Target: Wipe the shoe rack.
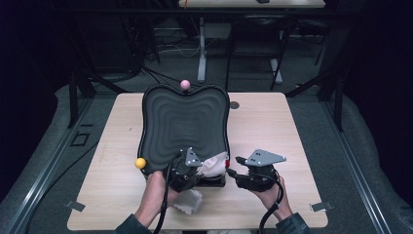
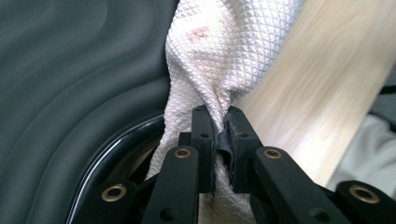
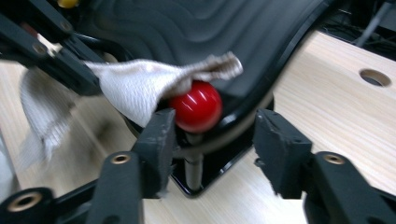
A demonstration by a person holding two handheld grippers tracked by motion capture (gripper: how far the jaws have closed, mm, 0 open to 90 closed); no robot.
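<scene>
A black wavy tray [image 1: 185, 119] stands on the wooden table, with a pink ball [image 1: 185, 84] at its far rim, a yellow ball [image 1: 140, 163] at its near left and a red ball [image 3: 196, 112] at its near right corner. My left gripper [image 2: 218, 128] is shut on a white waffle-weave cloth [image 2: 219, 51] that drapes over the tray's [image 2: 70, 84] near right edge. The cloth [image 3: 140, 86] partly covers the red ball. My right gripper [image 3: 212, 135] stands open at that corner, its left finger [image 3: 161, 135] close beside the ball's stem.
More of the cloth [image 1: 187, 200] hangs near the table's front edge under the left hand. A round hole [image 1: 234, 105] sits in the table top right of the tray. Bare wood [image 1: 292, 126] lies to the right.
</scene>
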